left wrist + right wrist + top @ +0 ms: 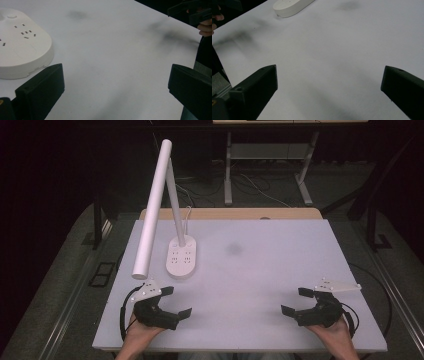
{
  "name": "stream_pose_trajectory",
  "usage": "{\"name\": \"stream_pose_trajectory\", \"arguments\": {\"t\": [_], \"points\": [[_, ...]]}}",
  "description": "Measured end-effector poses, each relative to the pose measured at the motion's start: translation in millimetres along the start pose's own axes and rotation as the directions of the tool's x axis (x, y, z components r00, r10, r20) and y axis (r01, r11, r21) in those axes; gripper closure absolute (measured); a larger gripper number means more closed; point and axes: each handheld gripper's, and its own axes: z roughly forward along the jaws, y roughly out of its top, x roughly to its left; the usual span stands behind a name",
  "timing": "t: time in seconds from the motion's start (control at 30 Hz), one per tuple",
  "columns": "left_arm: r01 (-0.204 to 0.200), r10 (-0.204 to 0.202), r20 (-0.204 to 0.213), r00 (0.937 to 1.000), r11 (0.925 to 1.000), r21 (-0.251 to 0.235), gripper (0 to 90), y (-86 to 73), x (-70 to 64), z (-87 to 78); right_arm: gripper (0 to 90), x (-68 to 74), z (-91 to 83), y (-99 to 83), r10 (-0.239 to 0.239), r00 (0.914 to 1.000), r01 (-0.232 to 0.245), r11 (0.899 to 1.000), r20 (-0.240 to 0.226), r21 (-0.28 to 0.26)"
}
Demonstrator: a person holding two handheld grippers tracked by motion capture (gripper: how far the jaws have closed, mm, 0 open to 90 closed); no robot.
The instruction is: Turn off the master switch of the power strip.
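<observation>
Lamp: white plastic desk lamp with an oval socket base (181,259), standing on the left half of the white rectangular tabletop (260,270), toward the middle of its depth. Base is a flat rounded oval, glossy white, with several groups of plug slots on its top face; these slots read clearly in the left gripper view (23,45). A slim white stem rises from the far end of the base, and a long white cylindrical light bar (152,210) slants from the stem's top down toward the near left, its free end hanging above the table just left of the base. A thin white cord leaves the back of the base. Left black two-jaw gripper (177,302) sits near the front edge, close in front of the base, not touching it, jaws spread wide with nothing between them. Right black two-jaw gripper (295,301) is at the front right, well apart from the lamp, jaws likewise wide and empty. Open tabletop lies between each gripper and the base; faint grey smudges mark the surface. Wooden strip (230,213) runs along the table's far edge.
</observation>
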Motion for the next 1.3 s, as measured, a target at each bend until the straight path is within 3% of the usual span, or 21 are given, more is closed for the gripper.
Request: {"name": "stream_pose_trajectory", "arguments": {"t": [0.6, 0.9, 1.3], "points": [[0.0, 0.0, -0.017, 0.9999, 1.0, 0.005, 0.0, 12.6, 15.5, -15.3, 0.1, -2.0, 0.1, -0.9, 0.013, 0.9999, -0.013, 1.0, 0.003, 0.008], [0.02, -0.02, -0.012, 0.9997, 0.9997, -0.017, 0.0, 17.6, 25.1, -24.8, 0.1, -3.5, 0.5, -1.5, 0.011, 0.9999, -0.011, 1.0, 0.005, 0.004], [0.008, -0.008, -0.009, 0.9999, 0.9999, 0.014, 0.0, 26.9, 36.0, -29.5, 0.1, -3.5, -1.0, -1.7, 0.02, 0.9998, -0.02, 1.0, 0.0, 0.003]]}}
